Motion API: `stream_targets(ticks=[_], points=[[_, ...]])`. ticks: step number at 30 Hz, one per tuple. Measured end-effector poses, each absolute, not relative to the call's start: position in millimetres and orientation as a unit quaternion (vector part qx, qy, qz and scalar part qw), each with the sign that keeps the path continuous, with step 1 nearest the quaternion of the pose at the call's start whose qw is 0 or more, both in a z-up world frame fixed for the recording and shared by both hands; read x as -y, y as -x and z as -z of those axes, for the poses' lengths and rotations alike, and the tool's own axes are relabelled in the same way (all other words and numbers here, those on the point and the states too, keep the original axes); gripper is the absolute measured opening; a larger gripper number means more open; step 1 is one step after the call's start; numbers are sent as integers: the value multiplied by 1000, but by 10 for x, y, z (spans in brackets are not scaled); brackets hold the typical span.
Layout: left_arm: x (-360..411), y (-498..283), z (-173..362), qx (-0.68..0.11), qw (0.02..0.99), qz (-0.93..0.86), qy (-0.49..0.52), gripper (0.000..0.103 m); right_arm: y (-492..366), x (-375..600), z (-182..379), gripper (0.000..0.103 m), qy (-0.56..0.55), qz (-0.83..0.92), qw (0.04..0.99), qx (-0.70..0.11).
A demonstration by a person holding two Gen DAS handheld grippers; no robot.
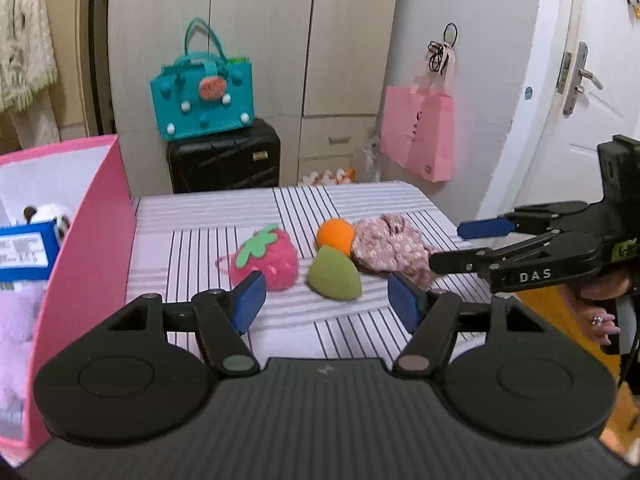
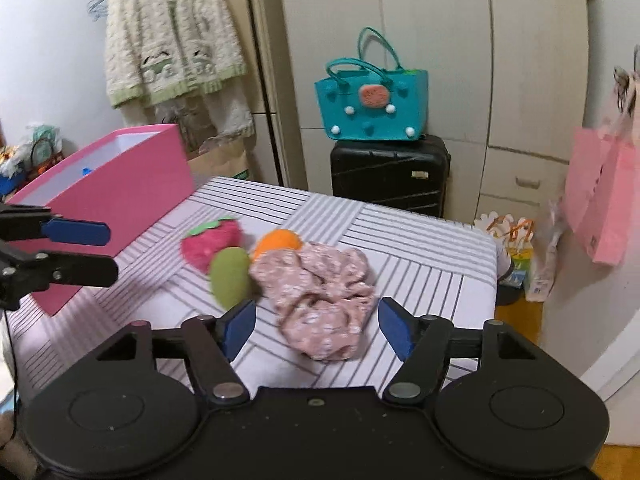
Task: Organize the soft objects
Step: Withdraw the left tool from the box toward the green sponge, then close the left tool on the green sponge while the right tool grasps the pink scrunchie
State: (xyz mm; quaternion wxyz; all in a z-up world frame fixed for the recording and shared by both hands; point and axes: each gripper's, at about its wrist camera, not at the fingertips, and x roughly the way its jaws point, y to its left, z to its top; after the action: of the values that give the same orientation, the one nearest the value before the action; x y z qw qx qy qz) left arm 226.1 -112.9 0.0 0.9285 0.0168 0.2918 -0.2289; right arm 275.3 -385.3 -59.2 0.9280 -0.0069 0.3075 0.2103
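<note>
Left wrist view: the left gripper (image 1: pixel 326 300) stands half open and empty, short of the olive-green teardrop plush (image 1: pixel 334 274) mid-bedspread. Best to straddle its belly, close gently and lift clear of its neighbours. Four soft things lie on the striped bedspread (image 1: pixel 208 216): one pink fuzzy strawberry plush (image 1: pixel 266 260), one orange ball plush (image 1: pixel 335 235), the green one, one crumpled pink floral cloth (image 1: pixel 390 250).

Right wrist view: the right gripper (image 2: pixel 316 326) gapes empty over the cloth near the right edge; gather a thick fold. One open pink box (image 2: pixel 120 192) waits at the left edge.

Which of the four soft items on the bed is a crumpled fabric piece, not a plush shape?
The pink floral cloth, rightmost of the group, beside the orange ball; the others are rounded plush shapes.
</note>
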Motion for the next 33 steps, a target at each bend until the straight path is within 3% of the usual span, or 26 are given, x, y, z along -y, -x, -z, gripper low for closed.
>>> stream_targets(ticks=[13,16,18,28,29,31,32,33], points=[[1533,-2624,439,-312,922,226,-21,61,-3019,3941,910,74,-28,-255,923,-286],[1551,-2685,504,-323,919,224,-3,61,-3058,3885,932,77,-11,-264,922,-283],[1577,-2711,534,-322,921,218,-3,61,-3085,3856,952,87,-3,-267,921,-283],[1580,-2791,619,-322,927,193,12,61,-3214,3840,988,87,-1,-249,921,-298],[1579,-2802,620,-322,927,191,13,61,-3216,3838,988,86,-1,-248,921,-299],[1577,-2808,617,-320,928,189,13,61,-3195,3840,992,70,-5,-250,921,-299],[1574,-2809,615,-318,929,188,14,61,-3202,3838,985,49,-8,-250,921,-300],[1574,-2810,611,-317,930,186,16,61,-3190,3854,981,40,-16,-247,921,-302]])
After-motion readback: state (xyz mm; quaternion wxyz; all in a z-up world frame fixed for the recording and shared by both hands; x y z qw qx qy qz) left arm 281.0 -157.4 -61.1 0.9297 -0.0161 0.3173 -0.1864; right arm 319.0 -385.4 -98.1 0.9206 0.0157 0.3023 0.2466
